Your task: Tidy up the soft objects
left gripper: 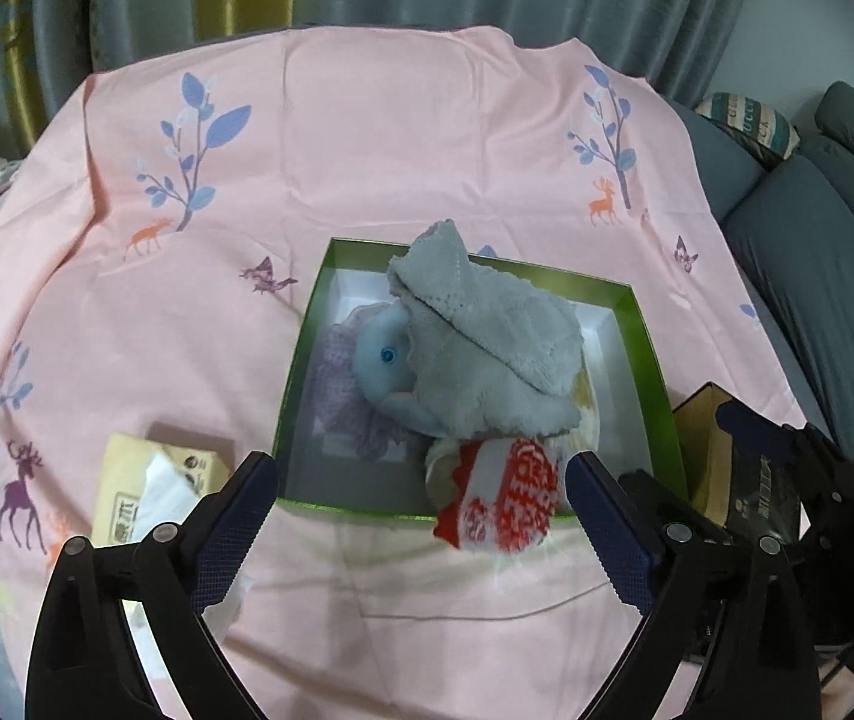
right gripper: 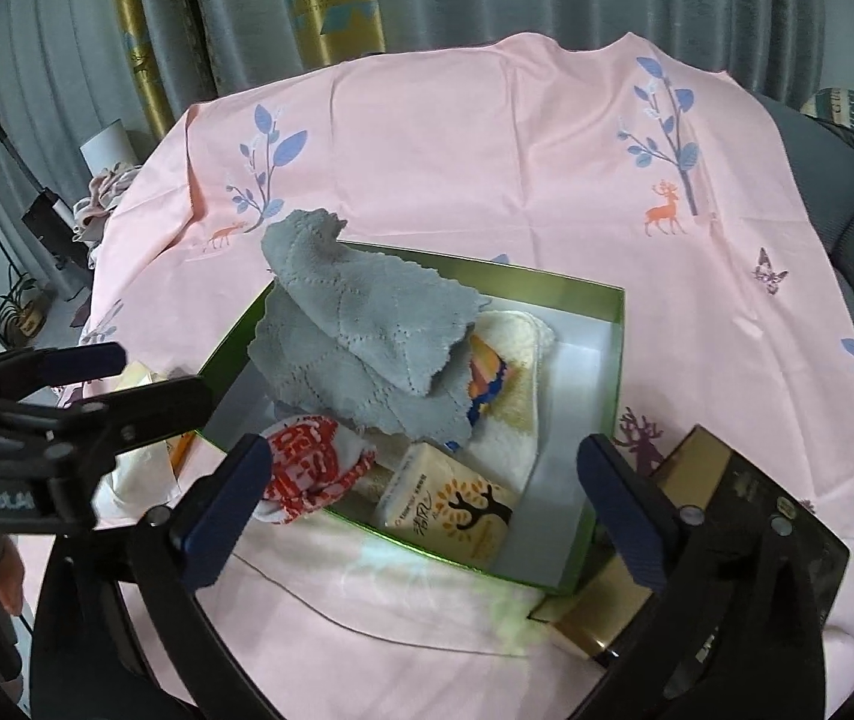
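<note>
On the pink tabletop point(left gripper: 427, 132), tissue pack point(left gripper: 150, 480) at left, left gripper point(left gripper: 420, 516) spread wide and empty, green box point(left gripper: 649, 354) holding grey cloth point(left gripper: 487, 330) over what looks like a plush toy point(left gripper: 384, 354), red-and-white sock point(left gripper: 505, 498) draped over its near rim, right gripper point(right gripper: 420, 498) apart, empty.

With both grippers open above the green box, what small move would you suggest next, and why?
Probably bring the left gripper down onto the red-and-white sock and nudge it inward. Both grippers are open and empty, and the sock droops over the near rim of the green box, while the grey cloth lies piled on the other things inside.
</note>
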Action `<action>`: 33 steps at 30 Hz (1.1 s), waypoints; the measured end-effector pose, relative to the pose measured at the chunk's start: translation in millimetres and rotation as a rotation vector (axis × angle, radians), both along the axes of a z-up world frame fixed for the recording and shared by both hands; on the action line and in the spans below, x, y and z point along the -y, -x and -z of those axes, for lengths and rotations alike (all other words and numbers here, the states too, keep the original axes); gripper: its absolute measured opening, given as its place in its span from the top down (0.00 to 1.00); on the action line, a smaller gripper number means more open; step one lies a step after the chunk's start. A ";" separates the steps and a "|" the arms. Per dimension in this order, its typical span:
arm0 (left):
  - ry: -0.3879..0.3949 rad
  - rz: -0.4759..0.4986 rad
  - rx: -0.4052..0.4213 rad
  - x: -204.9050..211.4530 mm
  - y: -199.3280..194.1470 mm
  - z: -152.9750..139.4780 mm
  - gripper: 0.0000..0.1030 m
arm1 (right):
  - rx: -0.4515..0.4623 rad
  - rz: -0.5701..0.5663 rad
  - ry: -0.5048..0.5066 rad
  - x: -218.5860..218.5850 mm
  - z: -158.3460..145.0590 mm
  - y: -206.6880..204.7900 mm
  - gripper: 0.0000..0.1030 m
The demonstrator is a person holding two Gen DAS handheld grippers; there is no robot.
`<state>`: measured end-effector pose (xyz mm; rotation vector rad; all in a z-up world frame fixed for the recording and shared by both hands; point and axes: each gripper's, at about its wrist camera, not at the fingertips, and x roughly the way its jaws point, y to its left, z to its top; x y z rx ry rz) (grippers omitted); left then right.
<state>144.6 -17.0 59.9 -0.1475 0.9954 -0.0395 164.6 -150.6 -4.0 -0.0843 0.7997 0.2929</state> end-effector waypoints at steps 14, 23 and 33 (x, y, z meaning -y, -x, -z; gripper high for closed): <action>0.020 -0.099 -0.026 -12.1 21.3 -19.5 0.03 | -0.037 0.046 -0.011 4.5 -12.2 20.6 0.01; 0.067 -0.103 -0.099 -16.6 12.4 -9.5 0.02 | -0.049 0.059 0.004 4.2 -16.2 19.8 0.01; 0.039 -0.106 -0.118 -15.8 4.7 -3.3 0.02 | -0.060 0.081 0.016 5.6 -15.4 13.6 0.01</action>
